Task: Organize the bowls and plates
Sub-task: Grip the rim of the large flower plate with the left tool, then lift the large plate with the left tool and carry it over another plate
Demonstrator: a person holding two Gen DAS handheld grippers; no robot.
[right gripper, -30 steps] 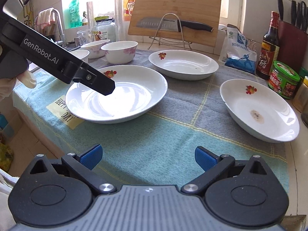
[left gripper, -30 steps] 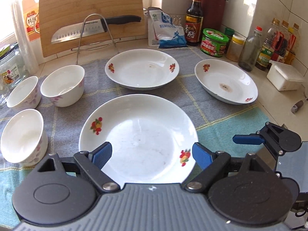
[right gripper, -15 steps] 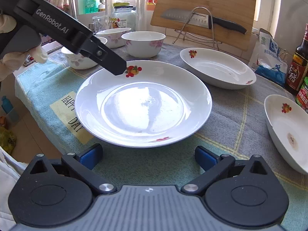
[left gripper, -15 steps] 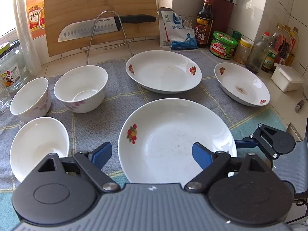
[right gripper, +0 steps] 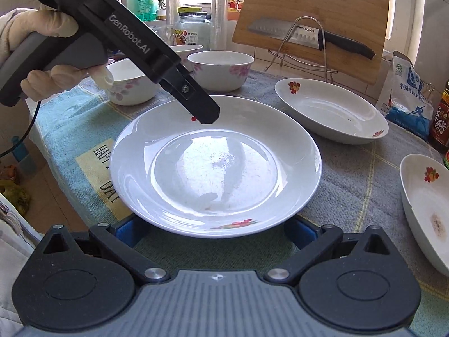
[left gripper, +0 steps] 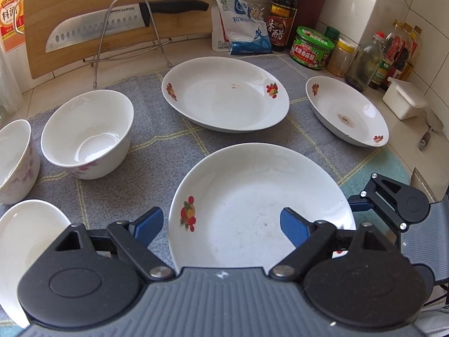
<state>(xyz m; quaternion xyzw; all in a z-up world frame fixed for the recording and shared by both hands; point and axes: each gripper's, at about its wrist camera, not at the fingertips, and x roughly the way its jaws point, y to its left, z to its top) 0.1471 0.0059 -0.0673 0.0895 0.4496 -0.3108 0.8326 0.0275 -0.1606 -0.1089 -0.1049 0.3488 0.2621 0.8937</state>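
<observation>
both grippers' jaws stand open and empty round the near plate (right gripper: 216, 165), which next needs gripping at its rim.

A bamboo cutting board (left gripper: 112, 8) leaned against the wall. In front of it, a knife (left gripper: 112, 25) rested across a wire rack (left gripper: 157, 42). Nearby stood a white-and-blue pouch (left gripper: 241, 28), a dark vinegar bottle (left gripper: 283, 14) and a green-lidded jar (left gripper: 313, 46). A checked cloth (left gripper: 168, 146) covered the counter.
</observation>
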